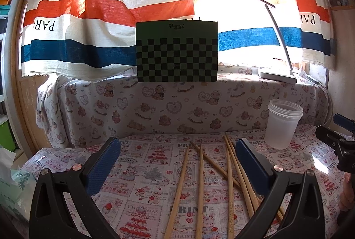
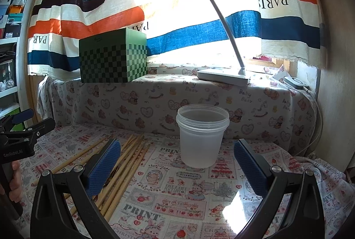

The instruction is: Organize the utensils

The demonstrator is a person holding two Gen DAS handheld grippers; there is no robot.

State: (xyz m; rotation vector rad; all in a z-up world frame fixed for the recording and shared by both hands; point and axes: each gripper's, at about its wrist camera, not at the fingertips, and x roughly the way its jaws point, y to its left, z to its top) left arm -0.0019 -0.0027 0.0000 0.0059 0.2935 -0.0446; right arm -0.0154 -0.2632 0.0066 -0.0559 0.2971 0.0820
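On the patterned bench (image 1: 137,174), bamboo chopsticks (image 1: 200,185) lie loose and scattered, some side by side, some crossed, and the left claw (image 1: 177,163) hangs above them with its blue pads spread wide, gripping nothing at all. From the left wrist view the sticks run between the pads and under the right-hand pad toward 5 o'clock. The clear plastic cup (image 1: 283,123) stands upright at 2 o'clock, well apart from the nearest stick, mouth open (looks empty from here). Over on the right wrist view, the right claw (image 2: 177,163) is just as wide open and holds nothing; the cup sits dead ahead at 12 o'clock between its pads, and the chopsticks fan out at 9 o'clock, partly under the left-hand pad. On the ledge behind: a green checkered box (image 2: 113,57) at 11 o'clock and a white desk lamp (image 2: 224,75) at 1 o'clock, striped curtain (image 2: 88,24) hanging above both.
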